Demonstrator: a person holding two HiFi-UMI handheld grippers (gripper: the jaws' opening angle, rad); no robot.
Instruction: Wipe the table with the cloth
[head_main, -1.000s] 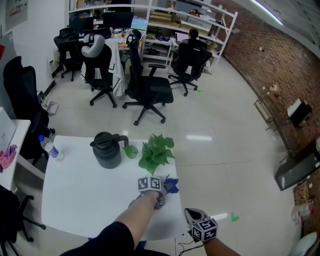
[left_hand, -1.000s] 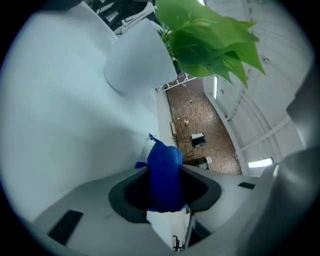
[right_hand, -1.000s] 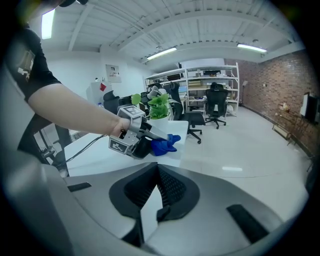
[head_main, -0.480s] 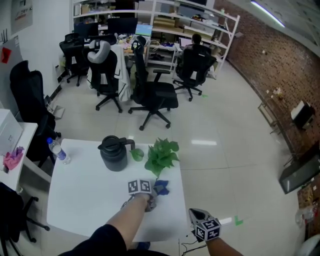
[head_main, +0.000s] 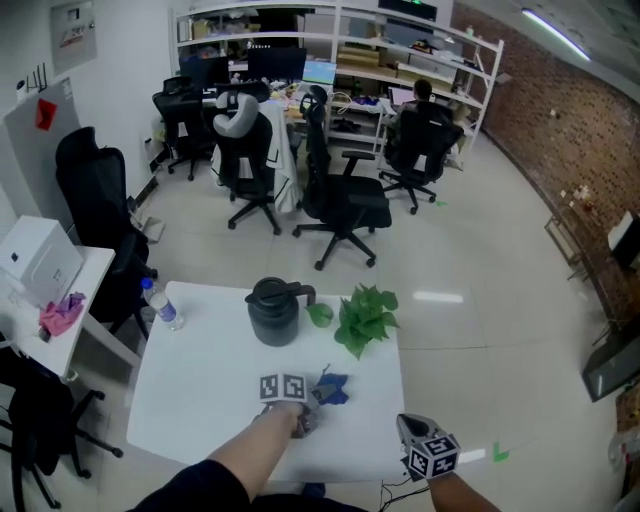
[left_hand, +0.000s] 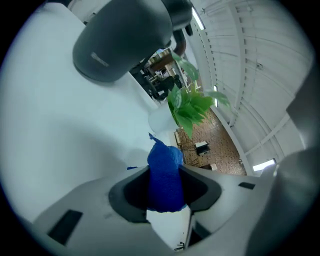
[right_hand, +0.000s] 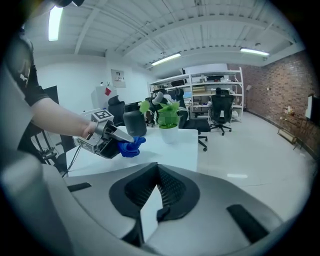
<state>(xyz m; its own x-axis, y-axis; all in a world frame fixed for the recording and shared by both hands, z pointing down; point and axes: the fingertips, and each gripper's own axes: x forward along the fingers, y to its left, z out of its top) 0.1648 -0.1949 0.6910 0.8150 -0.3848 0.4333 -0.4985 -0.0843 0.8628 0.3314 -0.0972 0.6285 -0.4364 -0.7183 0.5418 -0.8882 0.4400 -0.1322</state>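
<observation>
My left gripper (head_main: 318, 397) is shut on a crumpled blue cloth (head_main: 331, 388) low over the white table (head_main: 200, 390), in front of the dark jug and the plant. In the left gripper view the cloth (left_hand: 165, 172) bulges out between the two jaws of the left gripper (left_hand: 165, 192). My right gripper (head_main: 408, 428) hangs off the table's near right corner; in its own view the right gripper (right_hand: 157, 192) has its jaws together with nothing between them. That view also shows the left gripper (right_hand: 122, 142) with the cloth (right_hand: 131, 147).
A dark grey jug (head_main: 274, 312), a small green cup (head_main: 319, 315) and a potted plant (head_main: 366, 318) stand at the table's far side. A water bottle (head_main: 162, 305) is at its far left corner. Office chairs (head_main: 345, 205) stand beyond.
My left gripper has carried the cloth leftward over the table, from in front of the plant toward the jug. The head view has shifted too. The right gripper stays off the near right corner.
</observation>
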